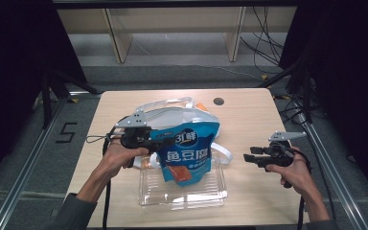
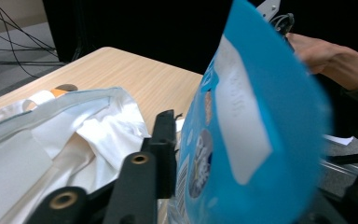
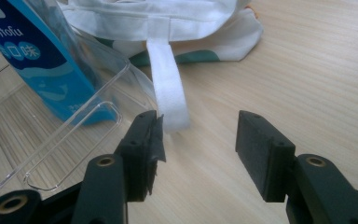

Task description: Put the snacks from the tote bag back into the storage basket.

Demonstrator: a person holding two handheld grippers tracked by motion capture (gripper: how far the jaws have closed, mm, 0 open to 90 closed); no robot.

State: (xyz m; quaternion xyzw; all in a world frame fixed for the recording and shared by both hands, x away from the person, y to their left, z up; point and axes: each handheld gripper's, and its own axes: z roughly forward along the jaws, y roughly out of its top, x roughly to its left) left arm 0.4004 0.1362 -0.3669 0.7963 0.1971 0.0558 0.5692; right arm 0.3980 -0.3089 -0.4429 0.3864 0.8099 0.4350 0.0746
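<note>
From above, your left gripper [image 1: 165, 142] sits at the upper edge of the blue snack pouch [image 1: 188, 153], which stands in the clear tray [image 1: 182, 196] by the white tote bag [image 1: 172, 115]. It looks light, crinkly and slick, so take its flat top seam. The left gripper view shows the pouch between parted jaws that aren't pressing it. In the right gripper view, your right gripper [image 3: 198, 140] is spread wide, empty.

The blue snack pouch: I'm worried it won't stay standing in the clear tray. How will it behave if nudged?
Standing tall on a narrow base in the clear tray, the blue snack pouch probably tips easily. It looks puffed and soft, so likely light and yielding. Its glossy film may slip.
</note>
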